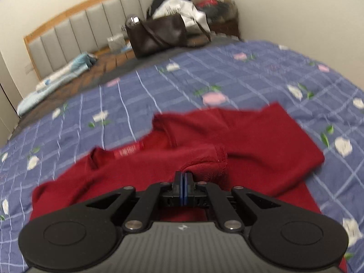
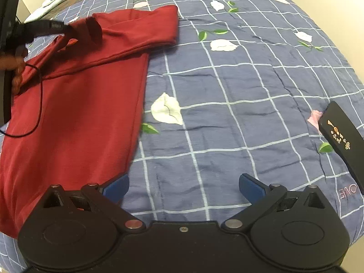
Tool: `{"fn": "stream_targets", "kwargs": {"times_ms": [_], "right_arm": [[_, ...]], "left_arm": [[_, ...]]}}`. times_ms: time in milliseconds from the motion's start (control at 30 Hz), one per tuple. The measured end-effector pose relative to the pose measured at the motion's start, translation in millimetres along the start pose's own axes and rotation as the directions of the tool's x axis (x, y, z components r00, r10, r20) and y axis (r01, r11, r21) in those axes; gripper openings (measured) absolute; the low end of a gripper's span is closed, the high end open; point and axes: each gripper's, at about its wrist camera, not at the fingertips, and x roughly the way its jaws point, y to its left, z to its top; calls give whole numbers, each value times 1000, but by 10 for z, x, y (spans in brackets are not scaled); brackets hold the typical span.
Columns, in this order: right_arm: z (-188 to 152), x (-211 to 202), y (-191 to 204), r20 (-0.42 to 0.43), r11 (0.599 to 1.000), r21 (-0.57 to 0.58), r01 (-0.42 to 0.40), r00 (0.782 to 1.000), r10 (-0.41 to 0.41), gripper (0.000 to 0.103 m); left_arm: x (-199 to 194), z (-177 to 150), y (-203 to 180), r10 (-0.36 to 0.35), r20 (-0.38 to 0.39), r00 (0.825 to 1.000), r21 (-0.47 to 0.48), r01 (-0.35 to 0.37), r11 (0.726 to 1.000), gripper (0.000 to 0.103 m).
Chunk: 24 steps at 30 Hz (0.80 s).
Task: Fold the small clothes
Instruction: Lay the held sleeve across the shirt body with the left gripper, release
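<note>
A dark red T-shirt (image 1: 238, 136) lies on the blue checked floral bedspread (image 1: 204, 75). My left gripper (image 1: 184, 174) is shut on a sleeve cuff of the red T-shirt and holds it folded over the shirt body. In the right wrist view the T-shirt (image 2: 79, 95) lies at the left, its other sleeve (image 2: 150, 27) stretched out toward the far side. The left gripper (image 2: 68, 28) shows there at the upper left on the cloth. My right gripper (image 2: 183, 187) is open and empty over the bedspread (image 2: 238, 79), its left fingertip beside the shirt's side edge.
A black flat case (image 2: 343, 141) with gold print lies on the bedspread at the right. At the head of the bed stand a dark brown bag (image 1: 159, 34), piled clothes (image 1: 213, 4) and a light blue cloth (image 1: 56, 77) before a grey padded headboard (image 1: 79, 27).
</note>
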Motion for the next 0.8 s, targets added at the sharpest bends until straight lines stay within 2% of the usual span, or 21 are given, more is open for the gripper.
{"fn": "stream_targets", "kwargs": {"times_ms": [133, 200, 267, 333, 367, 400, 467, 533, 600, 733, 800], "right_arm": [[-12, -3, -10, -5, 1000, -4, -2, 1000, 2, 103], [-14, 4, 10, -9, 1000, -7, -4, 1000, 4, 103], [-14, 12, 40, -13, 1000, -12, -4, 1000, 4, 103], [-5, 22, 96, -15, 1000, -19, -7, 1000, 7, 103], [3, 29, 122, -16, 1000, -23, -10, 1000, 9, 103], [17, 35, 162, -15, 1000, -28, -12, 1000, 12, 103], [60, 52, 250, -13, 999, -38, -18, 1000, 17, 103], [123, 73, 344, -8, 999, -49, -20, 1000, 20, 103], [223, 101, 453, 4, 998, -66, -21, 1000, 21, 103], [564, 190, 698, 41, 993, -114, -40, 998, 45, 102], [802, 257, 825, 61, 990, -125, -65, 995, 73, 102]], "left_arm": [[-5, -73, 75, -71, -76, 995, -20, 70, 997, 1], [-10, -93, 149, -113, -118, 987, -31, 110, 993, 2], [-65, -119, 252, -155, -126, 980, -73, 146, 987, 7], [-151, -154, 361, -189, -121, 974, -125, 174, 977, 26], [-208, -174, 413, -191, -111, 975, -145, 174, 974, 32], [-268, -193, 469, -187, -98, 977, -163, 169, 972, 40], [-366, -227, 617, -173, -83, 981, -204, 154, 967, 47], [-449, -291, 825, -153, -80, 985, -266, 127, 955, 62], [-502, -337, 1048, -119, -80, 990, -325, 87, 942, 70], [-546, -467, 1627, -47, -107, 993, -450, -6, 893, 85], [-531, -534, 1947, -19, -112, 994, -513, -41, 857, 87]]}}
